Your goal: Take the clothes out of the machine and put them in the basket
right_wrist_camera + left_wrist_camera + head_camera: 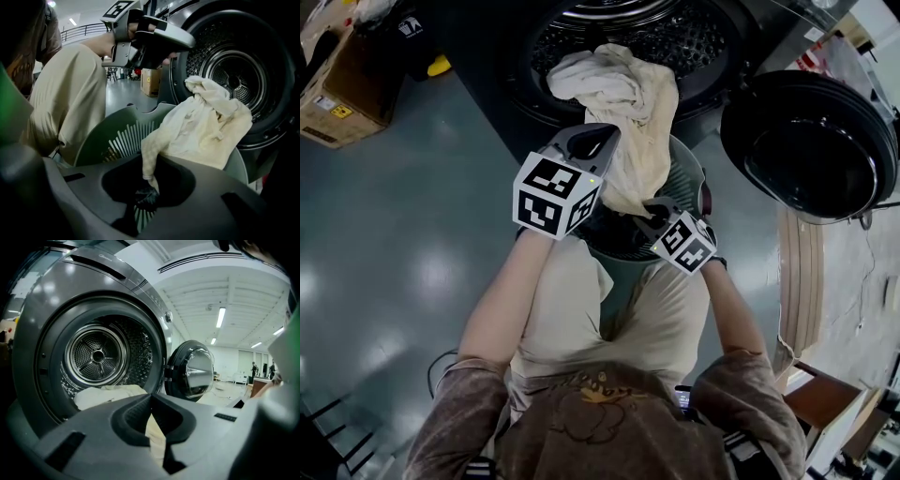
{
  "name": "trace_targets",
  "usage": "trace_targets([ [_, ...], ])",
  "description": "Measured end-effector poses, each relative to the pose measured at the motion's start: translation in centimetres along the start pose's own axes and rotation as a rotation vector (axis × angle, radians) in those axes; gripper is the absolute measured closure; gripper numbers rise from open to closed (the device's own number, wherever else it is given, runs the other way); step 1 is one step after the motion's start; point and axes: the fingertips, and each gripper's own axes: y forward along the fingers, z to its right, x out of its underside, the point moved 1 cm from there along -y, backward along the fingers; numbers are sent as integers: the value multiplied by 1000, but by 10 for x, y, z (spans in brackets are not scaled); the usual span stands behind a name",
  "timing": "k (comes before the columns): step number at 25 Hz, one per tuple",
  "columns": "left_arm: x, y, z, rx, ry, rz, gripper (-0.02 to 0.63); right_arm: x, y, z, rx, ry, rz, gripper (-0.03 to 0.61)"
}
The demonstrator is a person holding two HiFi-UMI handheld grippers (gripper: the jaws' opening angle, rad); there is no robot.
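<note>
- Right hand-held gripper (146,194): nearest the person, low over the basket (108,136), jaws clamped on the lower end of the cloth (623,103).
- Cloth: cream. Its long axis runs up and away from that grip, over the basket's far rim, with the top bunched at the drum mouth (675,37).
- Left hand-held gripper (605,133): higher, just beside the cloth's upper part, jaws together with nothing pinched.
- Judgement: the right leads, and the cloth's bulk lies beyond it, toward the machine.

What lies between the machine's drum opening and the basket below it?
A cream cloth bridges them, hanging from the drum opening over the basket rim; the head view and right gripper view show it.
</note>
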Motion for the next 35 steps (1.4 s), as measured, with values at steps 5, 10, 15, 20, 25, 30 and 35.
trace_targets([
  [5, 1, 1, 0, 4, -2, 0, 606, -7, -3, 12, 34, 48, 51, 346],
  [10, 0, 3, 1, 9, -5, 2, 606, -27, -9, 37, 77, 79, 117, 318],
  [15, 0, 4, 1, 11, -7, 5, 606, -48, -6, 62, 105, 31, 140, 318],
  [20, -1, 3, -1, 12, -16, 8, 606, -73, -6, 106, 161, 4, 169, 316],
  [25, -1, 0, -6, 6, -23, 9, 606, -101, -6, 152, 223, -26, 188, 302],
  [30, -1, -2, -10, 4, -31, 12, 606, -135, -5, 189, 260, -37, 229, 280],
  [35, 1, -6, -16, -7, -38, 10, 606, -153, 15, 213, 257, -60, 213, 235],
])
